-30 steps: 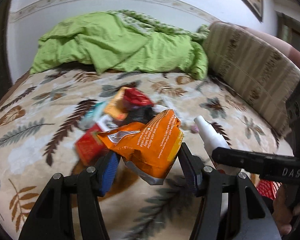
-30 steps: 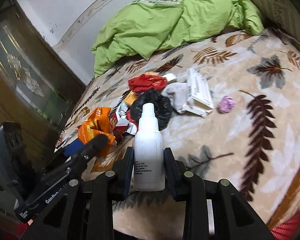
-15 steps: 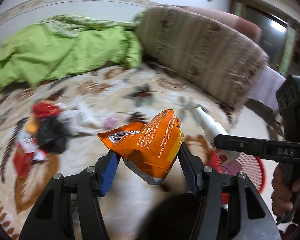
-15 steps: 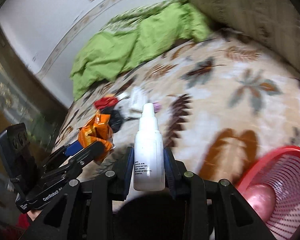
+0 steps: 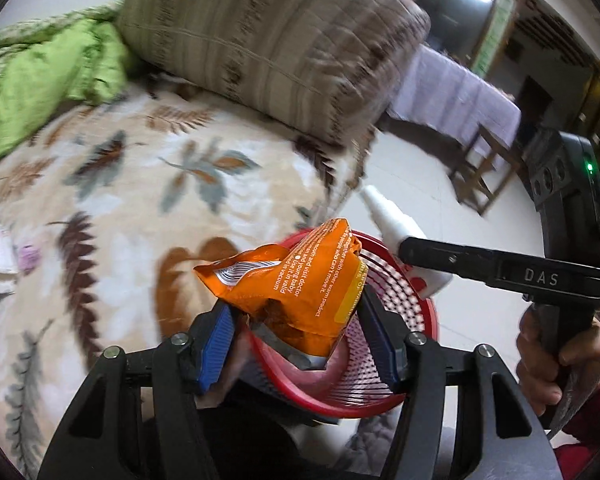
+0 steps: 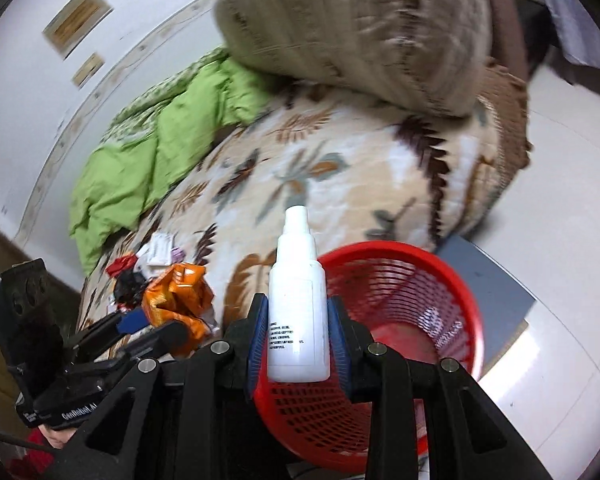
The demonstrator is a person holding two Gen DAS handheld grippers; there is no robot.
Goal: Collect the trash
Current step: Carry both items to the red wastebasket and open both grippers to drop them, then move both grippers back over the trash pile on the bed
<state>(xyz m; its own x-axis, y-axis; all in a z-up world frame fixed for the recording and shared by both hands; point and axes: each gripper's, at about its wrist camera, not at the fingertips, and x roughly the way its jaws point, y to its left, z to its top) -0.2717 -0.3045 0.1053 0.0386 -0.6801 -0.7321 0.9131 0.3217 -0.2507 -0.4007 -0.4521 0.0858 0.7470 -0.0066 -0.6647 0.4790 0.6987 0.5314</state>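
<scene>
With both loads now carried from the bed to the basket (image 6: 452, 280) at lower frame, the pouch (image 5: 296, 292) is being released by the opening left hand-held gripper (image 5: 296, 344), while the bottle (image 6: 298, 312) is being held by the right hand-held gripper (image 6: 298, 344).

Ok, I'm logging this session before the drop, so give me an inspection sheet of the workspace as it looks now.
Surface: bed under a beige leaf-print blanket.
Job's things: crumpled orange foil wrapper and white plastic spray bottle, both over the red mesh plastic basket on the floor.
Clutter: small pile of wrappers and paper left on the blanket.
Grippers: left gripper jaws opening, wrapper between them; right gripper shut on the bottle.
Cables: nothing seen.
Surroundings: green quilt, striped brown bolster, white floor.
</scene>
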